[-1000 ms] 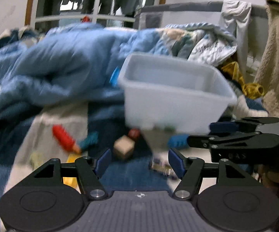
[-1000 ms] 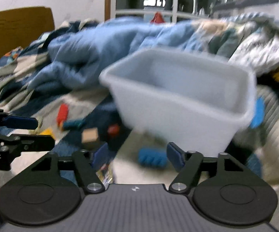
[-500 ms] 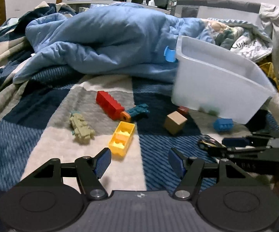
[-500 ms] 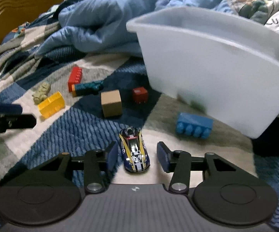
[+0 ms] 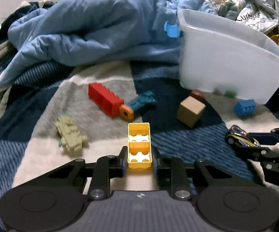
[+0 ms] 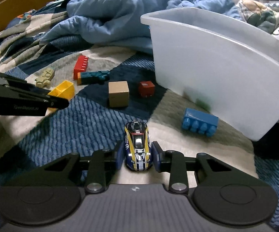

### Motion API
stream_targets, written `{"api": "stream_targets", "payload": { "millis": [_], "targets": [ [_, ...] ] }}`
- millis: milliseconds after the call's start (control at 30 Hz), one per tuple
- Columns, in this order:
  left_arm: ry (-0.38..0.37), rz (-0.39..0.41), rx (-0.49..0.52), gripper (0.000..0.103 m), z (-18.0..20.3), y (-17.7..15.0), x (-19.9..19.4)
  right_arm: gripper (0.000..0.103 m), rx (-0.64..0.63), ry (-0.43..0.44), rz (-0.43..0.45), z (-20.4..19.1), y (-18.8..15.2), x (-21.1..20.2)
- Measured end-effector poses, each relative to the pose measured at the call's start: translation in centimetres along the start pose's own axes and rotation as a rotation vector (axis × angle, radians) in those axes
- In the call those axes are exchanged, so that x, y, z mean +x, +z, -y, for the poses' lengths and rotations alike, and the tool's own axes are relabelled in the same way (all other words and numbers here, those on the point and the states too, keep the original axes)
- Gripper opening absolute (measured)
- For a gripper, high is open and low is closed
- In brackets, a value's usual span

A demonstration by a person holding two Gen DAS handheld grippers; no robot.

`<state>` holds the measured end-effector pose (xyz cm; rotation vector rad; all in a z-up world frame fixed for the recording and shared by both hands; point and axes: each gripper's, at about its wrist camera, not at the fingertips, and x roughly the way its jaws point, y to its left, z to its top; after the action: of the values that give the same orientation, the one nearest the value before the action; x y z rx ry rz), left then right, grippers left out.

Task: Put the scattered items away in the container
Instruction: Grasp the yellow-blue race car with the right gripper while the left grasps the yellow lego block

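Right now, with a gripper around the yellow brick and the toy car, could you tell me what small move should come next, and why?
Probably lift both: the left gripper pinches the yellow brick, the right gripper the toy car, both low on the blanket.

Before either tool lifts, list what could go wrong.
1. The left tool pinches only the near end of the yellow brick; it may pivot or slip out.
2. The toy car in the right tool is smooth, so it might squirt free.
3. The white bin sits tilted on soft bedding; dropped toys might tip it.

Yellow brick [image 5: 139, 145] and toy car [image 6: 138, 147] lie on the blanket near the tilted white bin [image 6: 216, 61].
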<state>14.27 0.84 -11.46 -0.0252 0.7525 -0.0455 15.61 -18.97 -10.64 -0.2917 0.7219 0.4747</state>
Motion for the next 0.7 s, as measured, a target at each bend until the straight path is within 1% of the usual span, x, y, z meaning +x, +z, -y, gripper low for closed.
{"api": "stream_targets", "payload": {
  "millis": [100, 200, 467, 700],
  "targets": [
    [0.004, -0.002, 0.012, 0.027, 0.3, -0.1, -0.7, 0.034, 0.058, 0.019, -0.006, 0.4, 0.0, -0.2],
    [-0.009, 0.014, 0.016, 0.027, 0.8, -0.2, -1.8, 0.034, 0.093, 0.034, -0.004, 0.7, -0.1, -0.8],
    [-0.049, 0.072, 0.06, 0.027, 3.3, 0.2, -5.5, 0.034, 0.093, 0.007, 0.032, 0.7, -0.2, -3.1],
    [-0.1, 0.131, 0.086, 0.027, 5.4, 1.8, -8.3, 0.034, 0.074, -0.026, 0.056, 0.9, 1.1, -5.5]
  ]
}}
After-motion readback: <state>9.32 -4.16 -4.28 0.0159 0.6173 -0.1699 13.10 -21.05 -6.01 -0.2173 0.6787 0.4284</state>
